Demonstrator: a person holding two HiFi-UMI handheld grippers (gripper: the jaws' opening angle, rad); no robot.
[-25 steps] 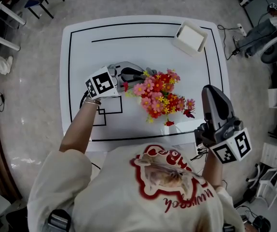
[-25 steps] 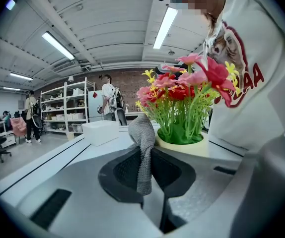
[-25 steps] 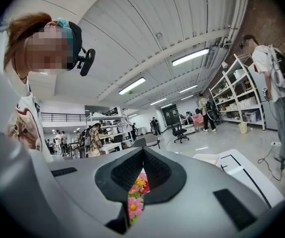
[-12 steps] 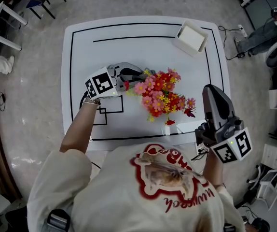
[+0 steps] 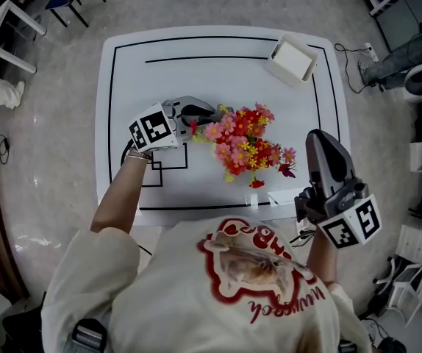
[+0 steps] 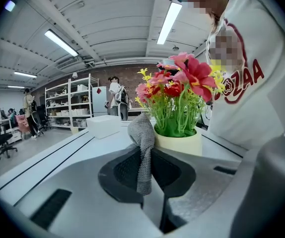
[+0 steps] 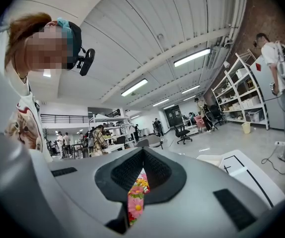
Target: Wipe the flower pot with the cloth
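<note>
Gripping grey cloth (image 6: 143,143): left gripper (image 5: 209,114) jaws, just beside flower pot (image 6: 179,144) | right gripper (image 5: 320,142): jaws nearly together, nothing held, well apart from the flower pot

A small cream flower pot (image 6: 178,144) is seen standing upright on the white table (image 5: 196,72), near the middle of its black-lined area. It is filled with green stems and red, pink and yellow flowers (image 5: 244,142), which hide it from above. A grey knitted cloth (image 6: 143,133) is pinched between the jaws of the left gripper (image 6: 149,156) and stands up in a crumpled fold. Its top is held at the pot's left side; contact cannot be told.
</note>
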